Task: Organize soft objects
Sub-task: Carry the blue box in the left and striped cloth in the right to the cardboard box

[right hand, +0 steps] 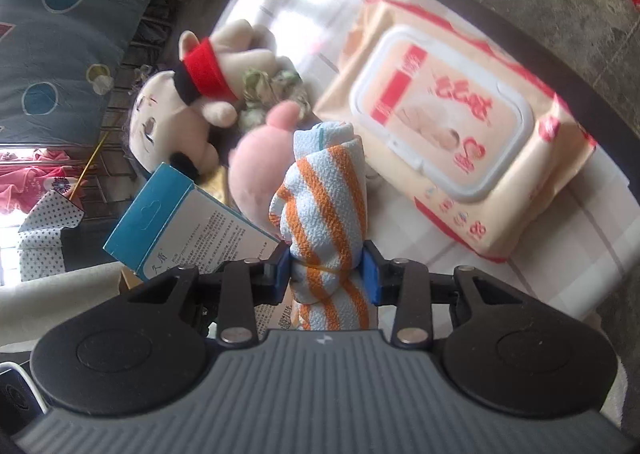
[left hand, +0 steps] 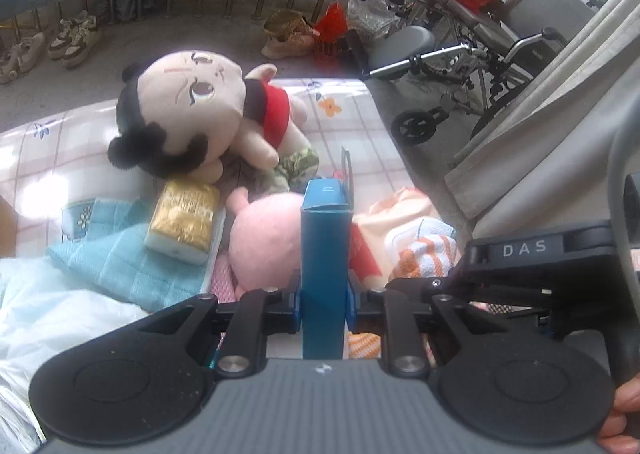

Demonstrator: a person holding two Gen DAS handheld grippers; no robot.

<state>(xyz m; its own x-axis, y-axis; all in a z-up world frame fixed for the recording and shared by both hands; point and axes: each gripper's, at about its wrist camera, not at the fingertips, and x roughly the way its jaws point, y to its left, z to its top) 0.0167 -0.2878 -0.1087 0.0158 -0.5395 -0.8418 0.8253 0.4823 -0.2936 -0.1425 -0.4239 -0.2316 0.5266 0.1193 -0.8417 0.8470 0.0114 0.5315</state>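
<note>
The left gripper [left hand: 323, 306] jaws clamp a stiff, light blue carton [left hand: 323, 254] above the bed [left hand: 352, 101]. The right gripper [right hand: 327, 274] jaws pinch a soft, compressible striped rolled towel [right hand: 324, 213] near its banded waist, the recommended grip point.

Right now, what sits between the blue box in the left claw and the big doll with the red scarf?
In the left wrist view, a pink plush lies between the blue box and the doll, with camouflage fabric just behind it.

"DAS" in white letters on right gripper [left hand: 524, 248] body, left wrist view. Characters "久康" on blue box [right hand: 188, 230]; remaining print too small.
</note>
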